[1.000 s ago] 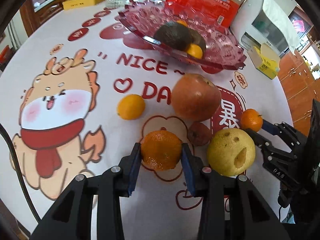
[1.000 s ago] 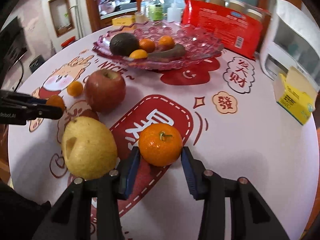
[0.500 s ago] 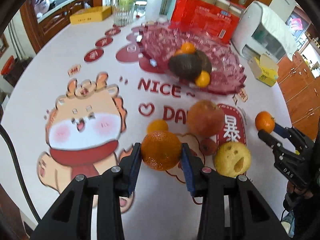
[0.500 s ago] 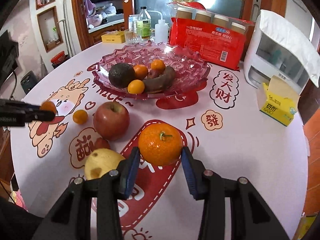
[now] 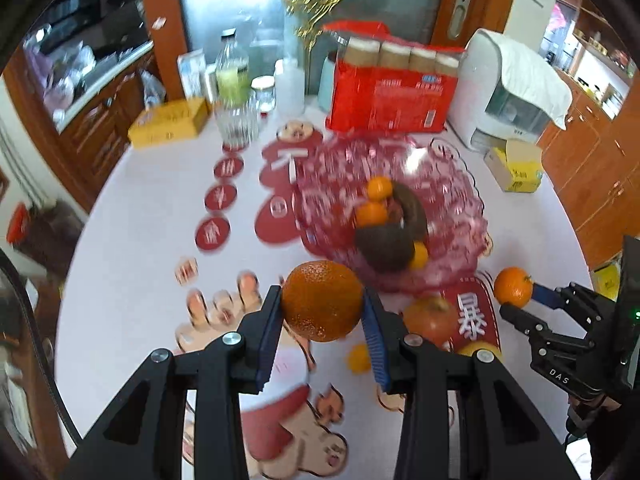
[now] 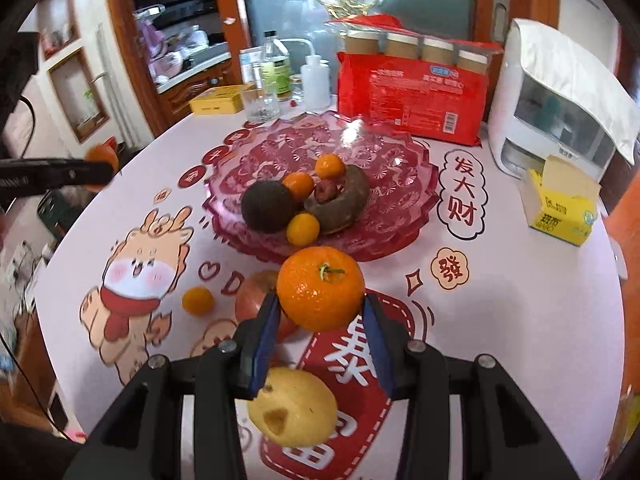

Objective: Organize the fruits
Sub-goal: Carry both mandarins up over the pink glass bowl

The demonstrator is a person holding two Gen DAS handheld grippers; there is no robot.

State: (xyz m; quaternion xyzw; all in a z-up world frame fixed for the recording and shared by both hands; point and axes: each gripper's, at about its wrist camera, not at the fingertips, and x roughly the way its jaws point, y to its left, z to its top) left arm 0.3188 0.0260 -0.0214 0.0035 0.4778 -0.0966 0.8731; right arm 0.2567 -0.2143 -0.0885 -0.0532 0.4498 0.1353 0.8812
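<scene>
My left gripper (image 5: pixel 322 320) is shut on an orange (image 5: pixel 322 300), held in the air short of the pink glass fruit bowl (image 5: pixel 332 184). My right gripper (image 6: pixel 320 312) is shut on a stemmed orange (image 6: pixel 321 288), also in the air; it shows at the right of the left wrist view (image 5: pixel 513 287). The bowl (image 6: pixel 404 196) holds an avocado (image 6: pixel 267 207), small oranges and a brown fruit. A red apple (image 6: pixel 252 300), a yellow pear (image 6: pixel 294 406) and a small orange (image 6: pixel 197 300) lie on the table below.
A red package (image 6: pixel 412 88), a white appliance (image 6: pixel 556 108), a yellow carton (image 6: pixel 560 208), a glass (image 6: pixel 259 105), bottles and a yellow box (image 6: pixel 218 101) stand behind and beside the bowl. The round table (image 6: pixel 520 340) has a printed cover.
Both grippers have risen with their oranges and moved forward toward the bowl; the table and loose fruits now lie further below.
</scene>
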